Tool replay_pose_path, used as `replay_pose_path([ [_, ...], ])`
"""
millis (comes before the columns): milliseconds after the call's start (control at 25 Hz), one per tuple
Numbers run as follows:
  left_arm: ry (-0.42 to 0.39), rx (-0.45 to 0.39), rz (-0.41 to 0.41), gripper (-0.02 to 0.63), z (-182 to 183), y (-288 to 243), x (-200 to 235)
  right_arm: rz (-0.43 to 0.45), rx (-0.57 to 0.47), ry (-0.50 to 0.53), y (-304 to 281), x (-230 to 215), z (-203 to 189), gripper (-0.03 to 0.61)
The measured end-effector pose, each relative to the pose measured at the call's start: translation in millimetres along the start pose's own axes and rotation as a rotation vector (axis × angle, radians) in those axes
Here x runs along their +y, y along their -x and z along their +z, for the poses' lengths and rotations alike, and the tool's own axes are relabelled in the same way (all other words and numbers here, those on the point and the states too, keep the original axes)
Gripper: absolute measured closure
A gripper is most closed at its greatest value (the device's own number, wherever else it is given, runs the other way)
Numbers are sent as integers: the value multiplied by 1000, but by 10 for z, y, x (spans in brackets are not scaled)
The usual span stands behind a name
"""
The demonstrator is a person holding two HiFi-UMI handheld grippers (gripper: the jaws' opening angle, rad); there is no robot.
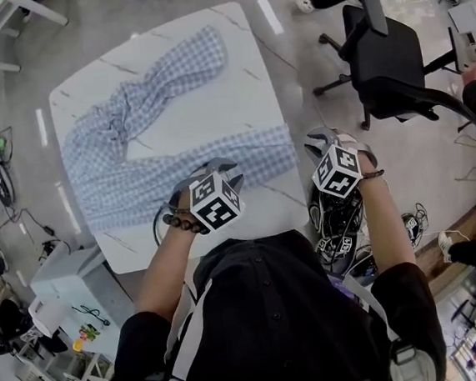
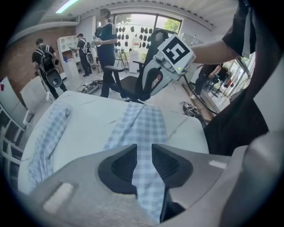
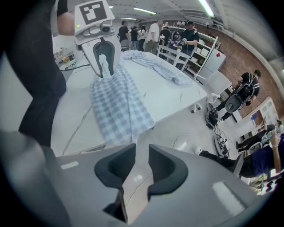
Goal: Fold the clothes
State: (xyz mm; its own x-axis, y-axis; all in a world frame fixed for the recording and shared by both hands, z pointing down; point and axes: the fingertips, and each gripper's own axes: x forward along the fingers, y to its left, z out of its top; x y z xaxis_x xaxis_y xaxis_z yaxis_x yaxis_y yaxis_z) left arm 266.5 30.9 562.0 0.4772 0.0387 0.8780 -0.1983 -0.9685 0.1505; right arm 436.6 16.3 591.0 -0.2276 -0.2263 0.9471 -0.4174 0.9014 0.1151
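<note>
A blue-and-white checked shirt lies spread on the white table, one sleeve reaching toward the far corner. My left gripper hovers over the shirt's near hem. Its jaws stand a little apart, with a strip of the checked cloth running up between them. The right gripper view shows that cloth peaked up into the left gripper. My right gripper is past the table's right edge, open, with only floor showing in its gap. The shirt's corner drapes near that edge.
A black office chair stands to the right beyond the table. A tangle of cables lies on the floor under my right hand. Several people stand in the background near white shelves. A white cabinet sits at the near left.
</note>
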Motion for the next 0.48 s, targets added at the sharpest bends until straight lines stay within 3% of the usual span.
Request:
replay_pose_path([
  [120, 16, 19, 47, 503, -49, -19, 176, -18, -24, 21, -117, -87, 152, 485],
  [240, 15, 49, 45, 508, -118, -72, 168, -14, -36, 37, -241, -163, 262, 485],
  [480, 6, 80, 26, 508, -187, -207, 21, 93, -55, 62, -320, -174, 475, 477],
])
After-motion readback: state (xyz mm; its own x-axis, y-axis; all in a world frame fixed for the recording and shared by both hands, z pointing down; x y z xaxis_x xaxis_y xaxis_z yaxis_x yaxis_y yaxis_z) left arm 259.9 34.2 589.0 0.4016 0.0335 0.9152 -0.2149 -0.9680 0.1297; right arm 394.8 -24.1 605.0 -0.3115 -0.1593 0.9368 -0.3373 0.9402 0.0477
